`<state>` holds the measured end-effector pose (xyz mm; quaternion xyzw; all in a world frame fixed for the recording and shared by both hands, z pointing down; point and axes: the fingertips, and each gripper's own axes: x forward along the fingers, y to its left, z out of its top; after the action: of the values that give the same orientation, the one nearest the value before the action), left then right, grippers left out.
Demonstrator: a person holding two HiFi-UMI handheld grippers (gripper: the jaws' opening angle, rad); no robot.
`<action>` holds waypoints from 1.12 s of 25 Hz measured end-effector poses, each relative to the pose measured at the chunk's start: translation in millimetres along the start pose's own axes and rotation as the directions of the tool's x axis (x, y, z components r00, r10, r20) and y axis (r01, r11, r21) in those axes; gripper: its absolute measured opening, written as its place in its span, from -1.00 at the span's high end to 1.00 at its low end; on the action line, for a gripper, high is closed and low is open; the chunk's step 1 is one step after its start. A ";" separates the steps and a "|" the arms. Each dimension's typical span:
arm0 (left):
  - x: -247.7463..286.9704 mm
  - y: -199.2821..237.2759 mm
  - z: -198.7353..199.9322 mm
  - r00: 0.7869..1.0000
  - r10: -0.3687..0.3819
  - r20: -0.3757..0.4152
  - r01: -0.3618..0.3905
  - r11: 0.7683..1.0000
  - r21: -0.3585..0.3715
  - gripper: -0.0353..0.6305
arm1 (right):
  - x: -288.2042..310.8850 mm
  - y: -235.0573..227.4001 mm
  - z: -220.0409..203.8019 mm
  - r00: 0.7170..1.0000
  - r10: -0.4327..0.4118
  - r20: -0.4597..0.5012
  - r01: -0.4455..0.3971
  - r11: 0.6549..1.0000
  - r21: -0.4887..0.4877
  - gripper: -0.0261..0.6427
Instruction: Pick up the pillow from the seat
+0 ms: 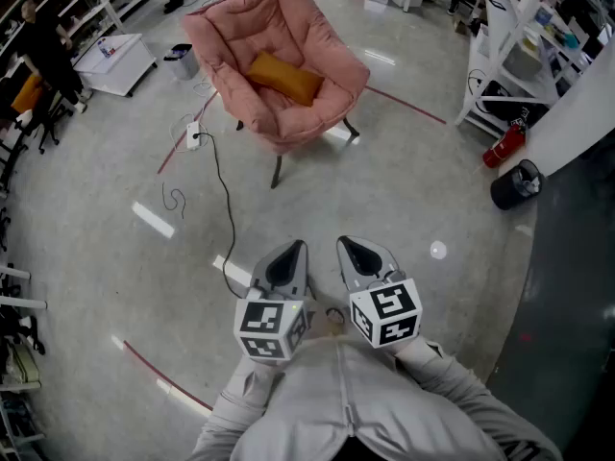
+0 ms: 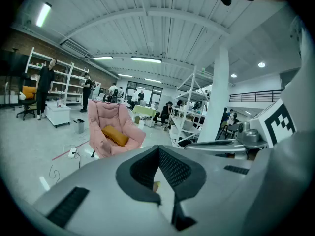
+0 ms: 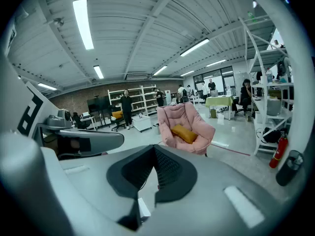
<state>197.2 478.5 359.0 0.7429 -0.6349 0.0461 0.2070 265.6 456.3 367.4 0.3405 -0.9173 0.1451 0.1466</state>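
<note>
- Pillow [image 1: 285, 77], orange, lying slantwise on the seat [image 1: 300, 115] of the pink armchair [image 1: 252, 19], close to the backrest, front edge of the seat left bare.
- Left gripper [image 1: 291, 254]: jaws pressed together with nothing between them, held low in front of the person's chest, tipped slightly down toward the armchair.
- Right gripper [image 1: 350, 250]: jaws likewise pressed together and empty, just beside the left one with a narrow gap between the two.
- Both well apart from the pillow, a broad stretch of grey floor [image 1: 423, 195] lying between.
- Along the left gripper view, armchair up and to the left of the closed tips; along the right gripper view, just above and right of them.
- Black cable [image 1: 227, 205] trailing over the floor from a white power strip [image 1: 193, 134] beside the armchair's front leg toward the left gripper, crossing the head view's left half of the open stretch.
- Red floor line [image 1: 408, 106] slanting away from the armchair's far side; another [image 1: 163, 377] near the floor's lower left corner in the head view.
- At that view's right edge: white rack [image 1: 500, 36], red fire extinguisher [image 1: 504, 144] and black bin [image 1: 516, 185], all clear of the straight path.
- At its left: white cabinet [image 1: 115, 62] and a small grey bin [image 1: 181, 60] near the armchair's side.
</note>
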 end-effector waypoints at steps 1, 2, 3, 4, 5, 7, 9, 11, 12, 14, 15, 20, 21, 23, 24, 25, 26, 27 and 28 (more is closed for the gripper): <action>-2.5 -2.5 0.3 1.000 -0.002 0.003 0.002 1.000 -0.003 0.88 | -3.9 2.1 -0.3 1.000 0.002 0.002 -0.002 1.000 -0.003 0.93; -4.8 -4.9 0.6 1.000 -0.003 0.005 0.003 1.000 -0.007 0.88 | -7.6 4.0 -0.4 1.000 0.004 0.004 -0.004 1.000 -0.007 0.93; -6.7 -6.8 0.7 1.000 -0.002 0.006 0.002 1.000 -0.009 0.88 | -10.9 5.7 -0.1 1.000 0.007 0.007 -0.006 1.000 -0.011 0.93; -8.0 -8.2 0.9 1.000 0.001 0.004 -0.001 1.000 -0.009 0.88 | -13.8 7.0 0.6 1.000 0.010 0.010 -0.010 1.000 -0.013 0.93; -9.0 -9.5 1.0 1.000 0.005 0.002 -0.005 1.000 -0.007 0.88 | -16.1 8.0 1.4 1.000 0.014 0.012 -0.014 1.000 -0.014 0.93; -10.4 -12.4 0.9 1.000 0.011 -0.002 -0.011 1.000 -0.004 0.88 | -19.2 9.1 2.4 1.000 0.024 0.013 -0.024 1.000 -0.010 0.93; -12.2 -14.9 0.3 1.000 0.015 -0.004 -0.015 1.000 0.001 0.88 | -20.9 10.7 2.0 0.999 0.031 0.013 -0.031 0.999 -0.012 0.93; -14.5 -15.9 0.2 1.000 0.020 -0.001 -0.020 1.000 0.006 0.88 | -22.2 12.4 0.4 0.999 0.034 0.015 -0.034 0.999 -0.011 0.93; -15.2 -16.2 0.9 1.000 0.024 0.003 -0.024 1.000 0.008 0.88 | -22.8 12.7 -0.1 0.999 0.035 0.018 -0.035 0.999 -0.006 0.93; -14.9 -16.9 1.0 1.000 0.026 0.009 -0.026 1.000 0.014 0.88 | -23.2 11.2 -0.5 0.999 0.041 0.023 -0.041 0.999 0.012 0.93; -14.2 -17.4 0.3 1.000 0.026 0.011 -0.026 1.000 0.014 0.88 | -23.0 9.5 -0.9 0.999 0.042 0.023 -0.043 0.999 0.019 0.93; -6.6 -13.8 -1.1 1.000 0.028 0.004 -0.028 1.000 0.002 0.88 | -14.6 1.7 -0.3 0.999 0.043 0.012 -0.043 0.999 0.015 0.93; -4.2 -13.0 1.0 1.000 0.031 0.004 -0.031 1.000 0.001 0.88 | -12.5 0.1 0.6 0.999 0.044 0.010 -0.044 0.999 0.015 0.93; 2.3 -11.2 8.1 0.999 0.035 0.006 -0.035 0.999 0.002 0.88 | -7.5 -4.9 3.4 0.999 0.046 0.006 -0.046 0.999 0.022 0.93; 6.3 -9.5 11.2 0.999 0.035 0.007 -0.035 0.999 0.003 0.88 | -4.1 -7.8 5.2 0.999 0.047 0.003 -0.047 0.998 0.030 0.93; 10.6 -6.8 13.6 0.999 0.035 0.006 -0.035 0.999 0.004 0.88 | 0.1 -10.5 7.1 0.999 0.049 0.000 -0.049 0.998 0.039 0.93; 15.2 -2.9 15.3 0.999 0.034 0.005 -0.034 0.999 0.004 0.88 | 5.4 -12.7 8.9 0.999 0.051 -0.002 -0.051 0.998 0.047 0.93; 20.0 1.7 17.2 0.999 0.033 0.004 -0.033 0.999 0.005 0.88 | 11.4 -14.6 11.1 0.999 0.052 -0.005 -0.052 0.997 0.053 0.93; 25.0 6.7 20.1 0.999 0.034 0.003 -0.034 0.999 0.005 0.88 | 18.0 -16.2 13.7 0.999 0.052 -0.007 -0.052 0.997 0.056 0.93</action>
<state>191.5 447.3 350.7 0.7325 -0.6477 0.0501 0.2033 261.0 429.0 364.2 0.3198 -0.9209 0.1758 0.1373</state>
